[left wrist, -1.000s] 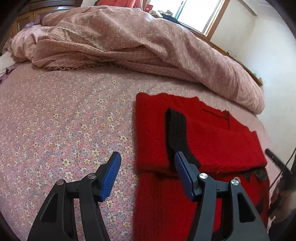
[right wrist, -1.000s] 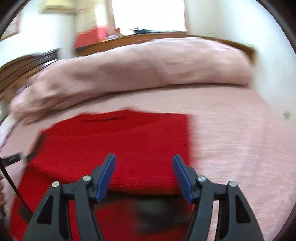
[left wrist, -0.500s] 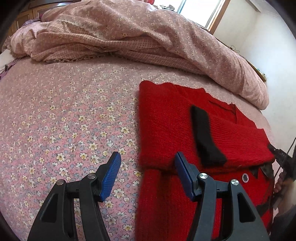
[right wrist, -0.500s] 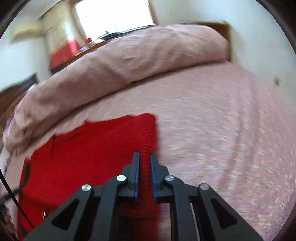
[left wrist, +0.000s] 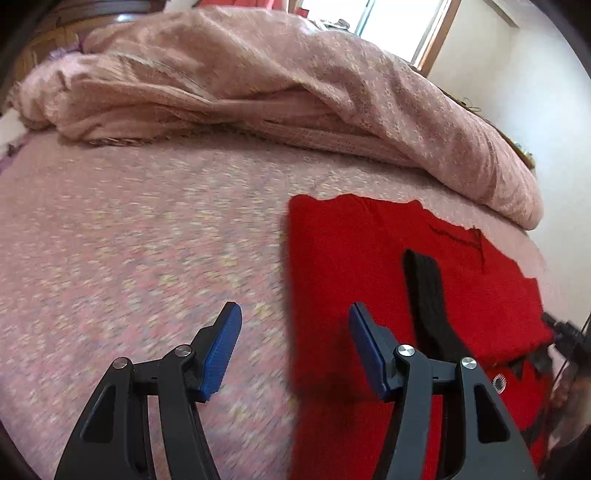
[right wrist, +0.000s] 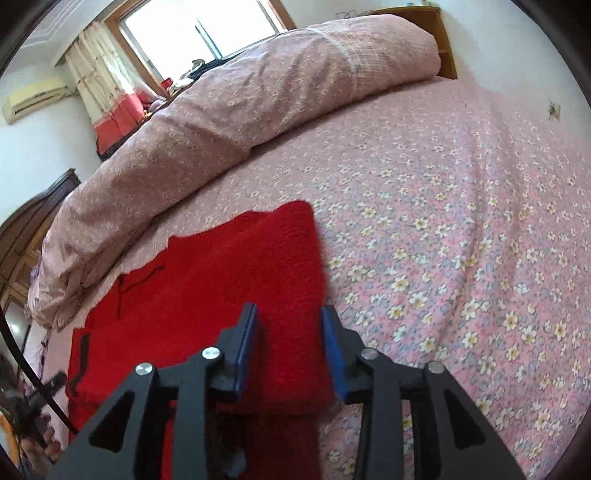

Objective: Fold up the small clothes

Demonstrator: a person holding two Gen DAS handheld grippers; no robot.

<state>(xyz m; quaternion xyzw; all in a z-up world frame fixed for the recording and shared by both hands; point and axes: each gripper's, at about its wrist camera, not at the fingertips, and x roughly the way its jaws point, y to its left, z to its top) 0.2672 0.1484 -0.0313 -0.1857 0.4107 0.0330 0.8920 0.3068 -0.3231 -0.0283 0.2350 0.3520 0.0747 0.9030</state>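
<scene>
Bed (right wrist: pixel 461 229) in pink floral sheet carried everything, its soft surface offering little resistance; a rumpled duvet (left wrist: pixel 295 85) lay beyond the red sweater (left wrist: pixel 351 258), under a window (right wrist: pixel 207 29). Sweater, partly folded on the bed, looked thick, limp and light, best pinched at a folded edge. Right gripper (right wrist: pixel 290 347) straddled that edge, half-open; left gripper (left wrist: pixel 295 347) stood wide above the sweater's left border.

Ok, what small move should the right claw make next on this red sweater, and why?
Probably close the right claw on the red sweater: its jaws stand apart astride the folded right edge, so a pinch looks ready. The left claw hangs open over the opposite edge.
</scene>
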